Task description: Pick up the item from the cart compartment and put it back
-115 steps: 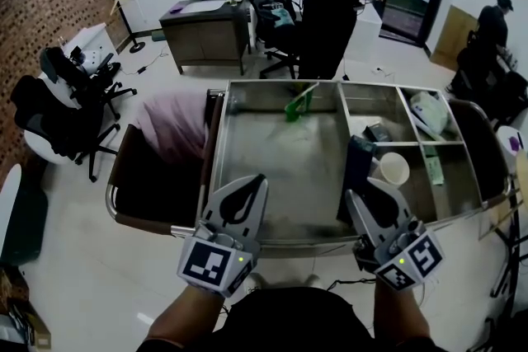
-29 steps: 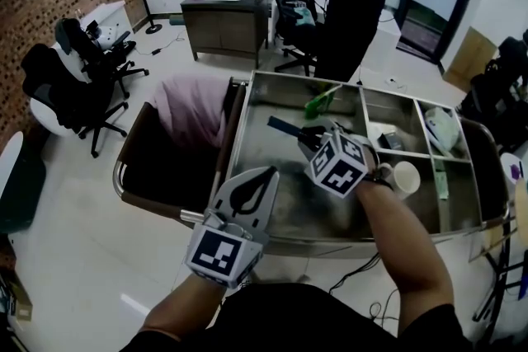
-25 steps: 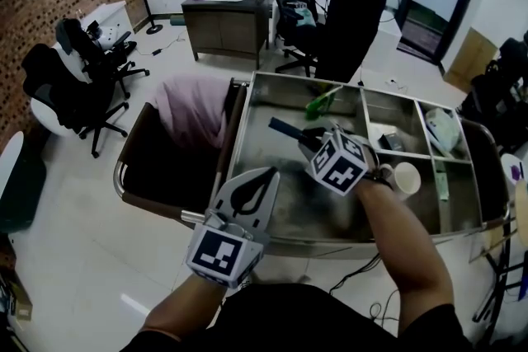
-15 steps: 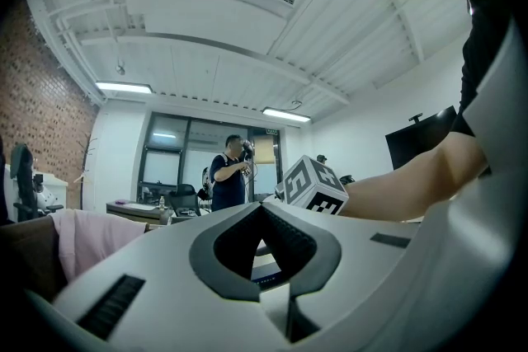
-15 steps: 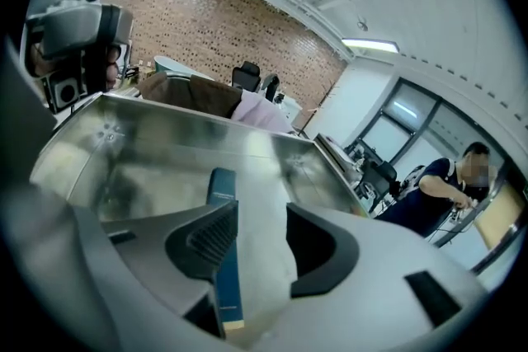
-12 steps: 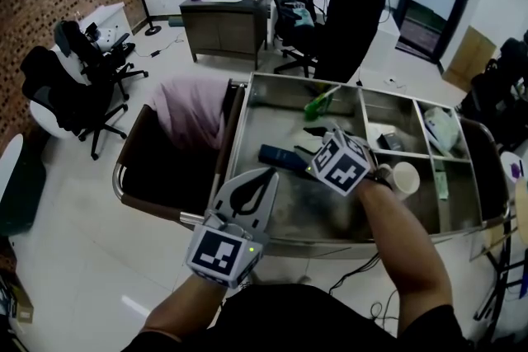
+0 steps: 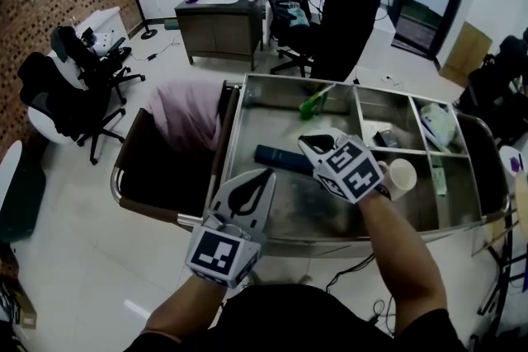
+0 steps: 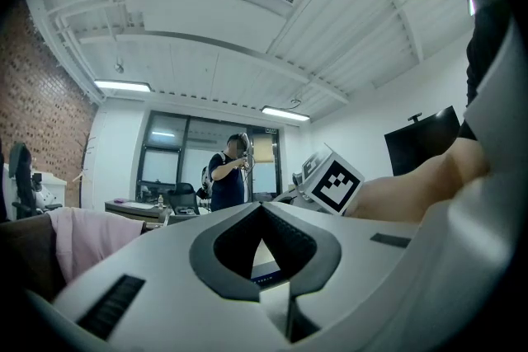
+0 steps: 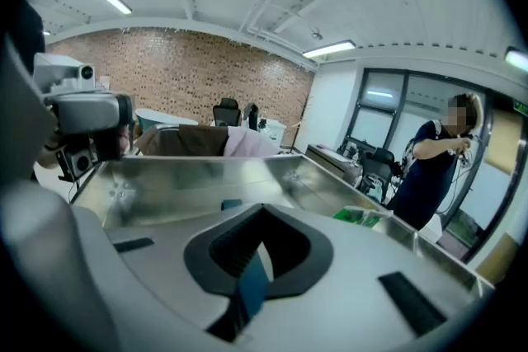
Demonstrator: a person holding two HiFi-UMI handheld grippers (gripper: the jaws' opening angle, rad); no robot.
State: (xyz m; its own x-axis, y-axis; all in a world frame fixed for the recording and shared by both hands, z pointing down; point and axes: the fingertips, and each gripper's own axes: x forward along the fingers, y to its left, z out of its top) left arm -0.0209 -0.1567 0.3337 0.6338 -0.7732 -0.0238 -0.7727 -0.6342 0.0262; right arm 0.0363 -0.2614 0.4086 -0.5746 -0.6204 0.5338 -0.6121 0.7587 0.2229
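The cart [image 7: 264, 124] fills the centre of the head view, its steel tray split into one large compartment and several small ones at the right. The item, a flat dark blue box [image 7: 283, 159], lies on the floor of the large compartment, near its middle. The right tool [image 7: 307, 142] hangs just right of the box's right end. Its jaws have just closed and now stand together with nothing gripped. In the right gripper view the blue of the box shows only through the slit behind them. The left tool [image 7: 262, 175] sits at the lower centre of the frame, over the cart's front rim. Its jaws are likewise together and empty. A green packet [image 7: 312, 103] lies at the top edge of the large compartment.
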